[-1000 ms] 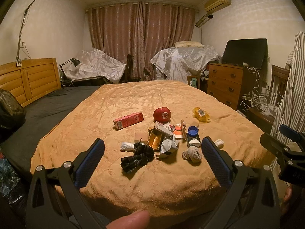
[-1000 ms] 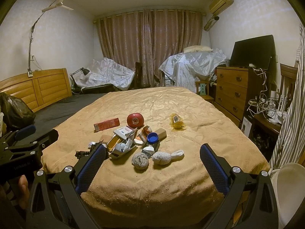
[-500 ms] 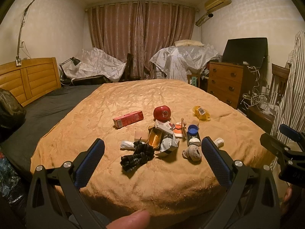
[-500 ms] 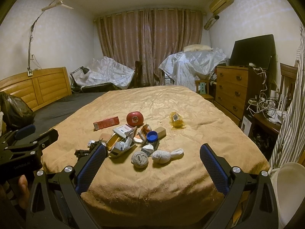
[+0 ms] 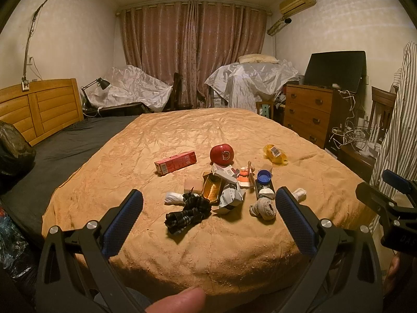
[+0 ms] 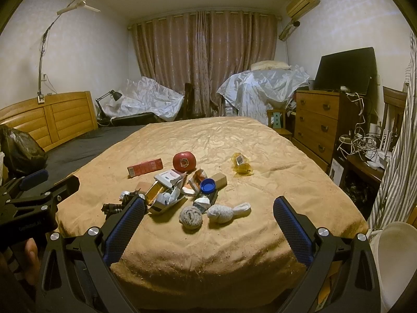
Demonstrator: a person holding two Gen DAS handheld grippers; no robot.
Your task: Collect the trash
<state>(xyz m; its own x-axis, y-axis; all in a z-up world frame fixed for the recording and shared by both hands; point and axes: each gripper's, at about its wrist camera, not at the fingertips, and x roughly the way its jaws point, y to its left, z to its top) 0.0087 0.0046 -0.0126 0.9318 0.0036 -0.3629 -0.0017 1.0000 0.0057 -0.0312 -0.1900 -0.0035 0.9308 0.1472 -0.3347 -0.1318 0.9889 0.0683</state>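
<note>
A heap of litter lies on the tan bedspread [image 5: 198, 135]: a red carton [image 5: 175, 162], a red apple [image 5: 221, 153], a yellow wrapper [image 5: 275, 154], torn packaging [image 5: 226, 182], a blue-capped jar [image 5: 263, 180], a dark checked cloth [image 5: 186, 212] and a rolled grey sock [image 5: 263, 208]. My left gripper [image 5: 208, 208] hovers open short of the heap, holding nothing. My right gripper [image 6: 208, 214] is open too, in front of the grey sock [image 6: 190, 216] and a white sock [image 6: 226, 212]. Each gripper shows at the other view's edge.
A black bag [image 5: 13, 151] sits at the far left by the wooden headboard [image 5: 39, 109]. A wooden dresser [image 5: 310, 112] with a dark screen stands right of the bed, beside cables and a chair. A white round object [image 6: 396, 260] sits low at the right.
Both views have shifted only slightly; the heap sits marginally closer. Both grippers stay open and nothing was picked up.
</note>
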